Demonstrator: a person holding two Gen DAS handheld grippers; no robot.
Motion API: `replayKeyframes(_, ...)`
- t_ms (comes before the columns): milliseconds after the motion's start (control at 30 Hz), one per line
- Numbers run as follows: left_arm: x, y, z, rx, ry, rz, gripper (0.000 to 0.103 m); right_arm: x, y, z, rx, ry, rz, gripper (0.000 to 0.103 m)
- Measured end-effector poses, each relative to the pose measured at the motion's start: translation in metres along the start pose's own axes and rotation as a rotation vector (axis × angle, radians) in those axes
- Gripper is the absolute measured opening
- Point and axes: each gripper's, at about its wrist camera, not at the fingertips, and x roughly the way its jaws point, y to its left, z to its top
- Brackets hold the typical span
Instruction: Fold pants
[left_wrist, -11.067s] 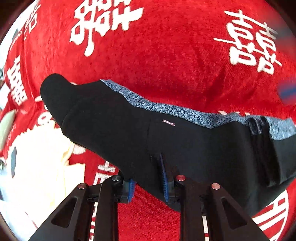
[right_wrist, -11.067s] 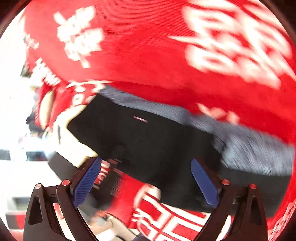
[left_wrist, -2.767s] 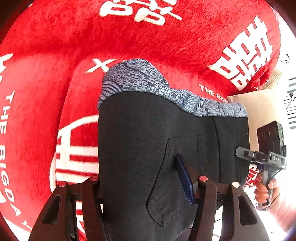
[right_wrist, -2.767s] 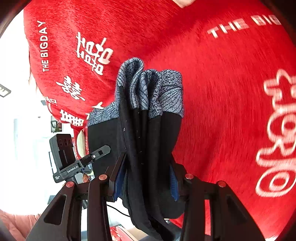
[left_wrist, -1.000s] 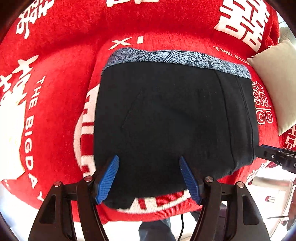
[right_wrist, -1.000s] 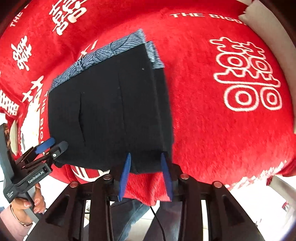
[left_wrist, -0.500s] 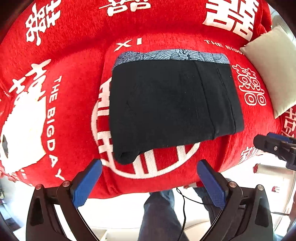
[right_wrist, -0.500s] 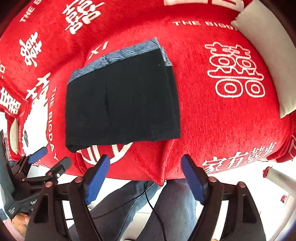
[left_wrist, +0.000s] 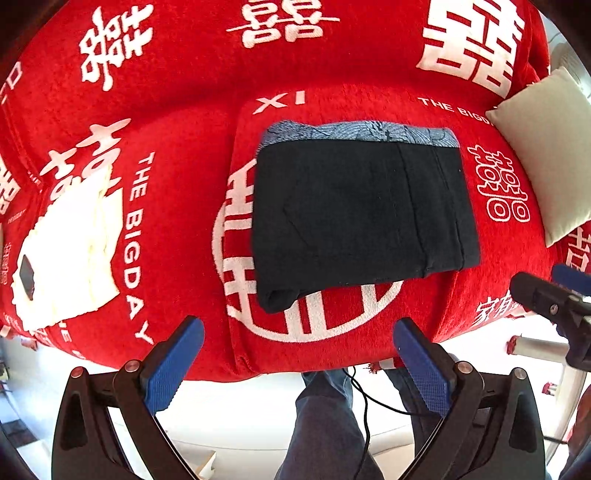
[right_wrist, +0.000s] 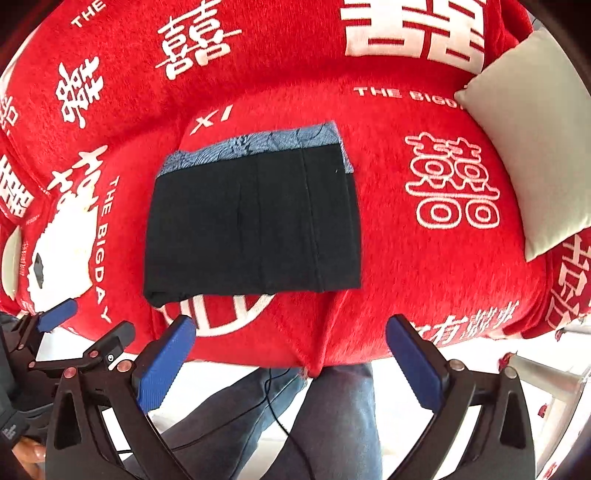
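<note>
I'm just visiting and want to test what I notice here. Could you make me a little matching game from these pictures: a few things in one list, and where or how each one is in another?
Things:
1. pants
2. cream cushion
3. left gripper
4. patterned waistband

States:
A. jaws wide open, holding nothing
B. folded into a flat black rectangle
C. along the far edge of the fold
D. at the right edge of the red blanket

Pairs: 1-B, 2-D, 3-A, 4-C

Both let go: left gripper (left_wrist: 295, 360) and right gripper (right_wrist: 291, 363) now spread wide, backed off; pants (left_wrist: 364, 218) lie folded ahead.
</note>
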Motion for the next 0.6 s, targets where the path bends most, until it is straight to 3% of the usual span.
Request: replayKeyframes(600, -0.017, 0.0, 0.0, 0.005, 0.003, 0.014, 0.103, -0.012, 0.018, -0.004, -0.012, 0.025, -0.049, 0.103)
